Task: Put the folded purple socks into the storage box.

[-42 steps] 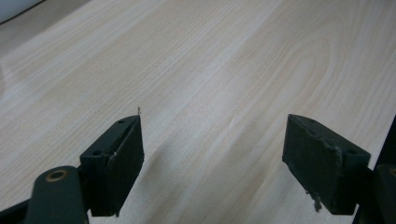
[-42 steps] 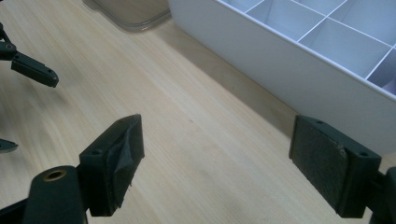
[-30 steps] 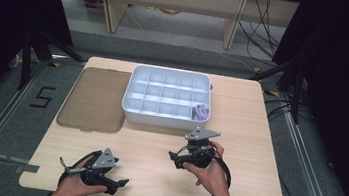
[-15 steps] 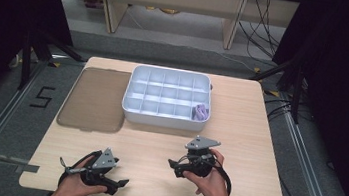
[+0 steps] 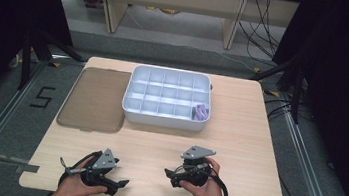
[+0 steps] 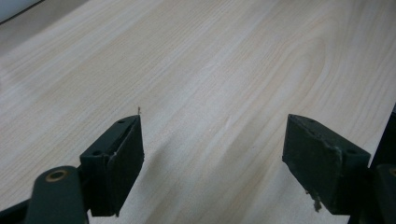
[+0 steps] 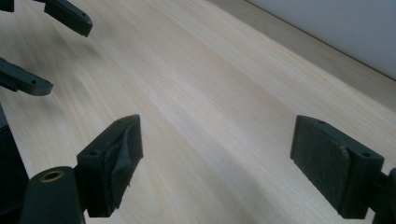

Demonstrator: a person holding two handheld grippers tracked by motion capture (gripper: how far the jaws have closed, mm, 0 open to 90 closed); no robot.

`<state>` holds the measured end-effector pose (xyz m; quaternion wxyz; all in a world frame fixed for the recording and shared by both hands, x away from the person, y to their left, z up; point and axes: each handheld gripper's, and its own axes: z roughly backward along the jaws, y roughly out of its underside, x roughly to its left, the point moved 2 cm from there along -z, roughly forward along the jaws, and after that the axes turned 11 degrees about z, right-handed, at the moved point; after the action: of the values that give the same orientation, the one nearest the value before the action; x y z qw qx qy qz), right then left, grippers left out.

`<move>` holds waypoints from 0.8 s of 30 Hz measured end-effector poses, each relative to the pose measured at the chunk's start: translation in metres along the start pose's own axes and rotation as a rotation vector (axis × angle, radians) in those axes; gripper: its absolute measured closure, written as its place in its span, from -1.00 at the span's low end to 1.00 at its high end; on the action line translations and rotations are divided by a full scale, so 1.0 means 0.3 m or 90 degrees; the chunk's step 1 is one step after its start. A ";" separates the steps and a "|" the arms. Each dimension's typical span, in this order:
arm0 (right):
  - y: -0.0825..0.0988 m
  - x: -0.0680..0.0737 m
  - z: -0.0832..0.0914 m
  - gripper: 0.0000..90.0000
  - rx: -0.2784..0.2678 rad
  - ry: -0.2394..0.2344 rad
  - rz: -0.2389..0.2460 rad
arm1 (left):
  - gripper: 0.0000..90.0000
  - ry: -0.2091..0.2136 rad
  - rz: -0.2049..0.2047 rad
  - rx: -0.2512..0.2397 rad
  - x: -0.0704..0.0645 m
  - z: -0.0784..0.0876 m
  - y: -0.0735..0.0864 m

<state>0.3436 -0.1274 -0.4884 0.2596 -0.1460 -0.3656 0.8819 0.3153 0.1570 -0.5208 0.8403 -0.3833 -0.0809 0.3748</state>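
Two grippers rest low over the near part of the wooden surface (image 5: 258, 138), one in each of the person's hands. The left gripper (image 5: 119, 184) sits by the near left edge, and in the left gripper view its jaws stand wide apart with bare wood grain between them and nothing held. The right gripper (image 5: 169, 174) sits a little farther in, near the middle of the near edge; in the right gripper view its jaws are likewise spread wide and empty, and the left gripper's jaws show at the upper left, also parted. The two grippers point toward each other across a stretch of bare wood. Well apart from both, toward the far side, stands a white compartment tray (image 5: 165, 119), with a small purple item (image 5: 201, 112) in its near right corner compartment. Just beside the tray's left wall lies a flat brown translucent lid (image 5: 94, 98).
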 end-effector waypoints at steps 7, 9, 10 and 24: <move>0.021 0.015 0.003 -0.61 0.003 -0.012 0.000 | -0.56 0.002 -0.013 0.002 0.000 0.001 -0.001; 0.030 0.020 -0.003 -0.61 -0.003 0.004 -0.001 | -0.56 -0.003 -0.018 0.004 0.002 0.001 -0.002; 0.033 0.025 0.006 -0.61 0.016 -0.004 -0.012 | -0.56 -0.003 -0.022 0.004 0.003 0.001 -0.002; 0.072 0.050 0.011 -0.62 0.014 -0.010 -0.011 | -0.56 0.004 -0.021 0.005 -0.005 -0.002 0.000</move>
<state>0.3222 -0.1337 -0.5026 0.2659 -0.1332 -0.3587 0.8848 0.3145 0.1556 -0.5209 0.8479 -0.3801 -0.0827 0.3602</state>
